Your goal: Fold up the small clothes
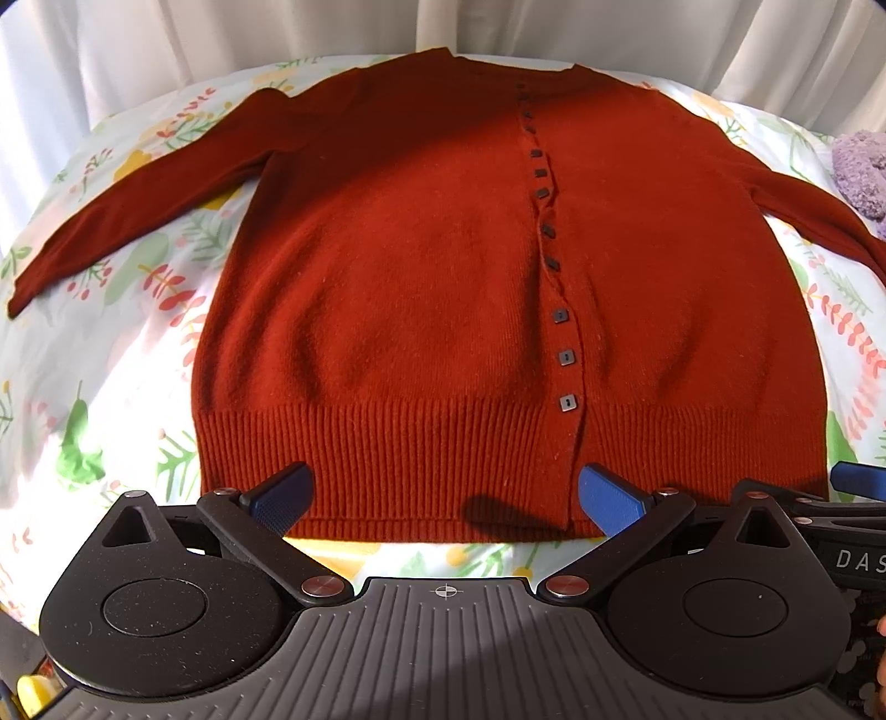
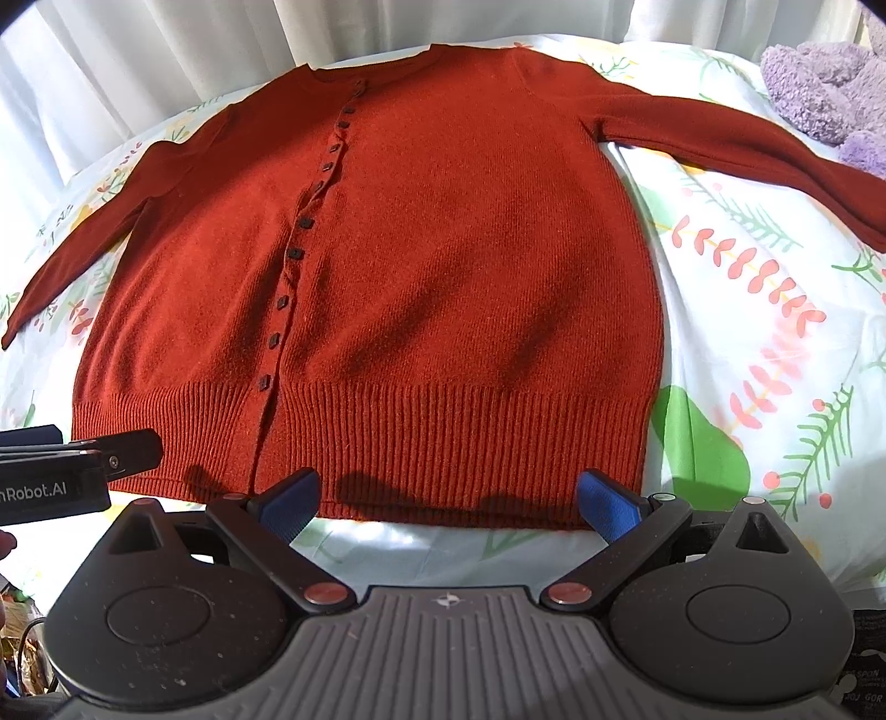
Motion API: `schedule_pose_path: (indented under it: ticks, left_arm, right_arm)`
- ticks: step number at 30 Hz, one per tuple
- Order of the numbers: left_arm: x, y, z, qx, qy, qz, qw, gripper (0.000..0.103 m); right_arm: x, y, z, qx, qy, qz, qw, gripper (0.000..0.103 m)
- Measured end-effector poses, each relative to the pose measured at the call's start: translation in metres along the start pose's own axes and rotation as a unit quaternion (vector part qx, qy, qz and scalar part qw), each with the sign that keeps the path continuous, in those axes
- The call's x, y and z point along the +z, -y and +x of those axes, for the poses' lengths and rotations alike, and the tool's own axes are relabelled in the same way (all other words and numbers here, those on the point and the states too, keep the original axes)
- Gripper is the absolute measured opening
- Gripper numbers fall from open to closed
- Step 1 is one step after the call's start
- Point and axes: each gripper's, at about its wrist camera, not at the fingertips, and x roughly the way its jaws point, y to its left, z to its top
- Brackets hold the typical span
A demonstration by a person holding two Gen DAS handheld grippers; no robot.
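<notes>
A rust-red knitted cardigan [image 1: 421, 266] [image 2: 421, 266] lies flat and buttoned on the bed, front up, with both sleeves spread out to the sides and its ribbed hem nearest me. A row of small dark buttons [image 1: 559, 315] [image 2: 282, 302] runs down its front. My left gripper [image 1: 446, 504] hovers open just above the hem, its blue pads wide apart with nothing between them. My right gripper [image 2: 448, 501] is open too, at the hem's right half. Each gripper shows at the edge of the other's view.
The cardigan rests on a white bedsheet [image 1: 122, 354] [image 2: 764, 310] printed with leaves and flowers. A fluffy purple item [image 2: 825, 88] [image 1: 858, 166] lies at the far right, near the right sleeve. White curtains [image 1: 166, 50] hang behind the bed.
</notes>
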Motion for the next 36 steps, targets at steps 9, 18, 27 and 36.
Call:
schedule_pose_path:
  ticks: [9,18,27,36]
  left_arm:
    - [0.005,-0.001,0.005,0.002,-0.007,-0.001,1.0000,0.103]
    - [0.012,0.001,0.008,-0.004,-0.008,0.000,1.0000,0.103]
    - [0.024,0.010,0.019,-0.006,-0.019,0.009,0.9998,0.103]
    - [0.043,0.000,0.027,-0.076,0.042,-0.051,0.9949,0.103]
  right_arm:
    - [0.004,-0.001,0.003,0.008,-0.006,-0.005,1.000,0.099]
    - [0.007,-0.001,0.004,0.018,-0.006,-0.004,1.000,0.099]
    - [0.013,0.010,0.007,0.036,-0.005,0.010,0.999,0.099]
    - [0.024,0.073,-0.003,0.160,0.152,0.089,0.971,0.099]
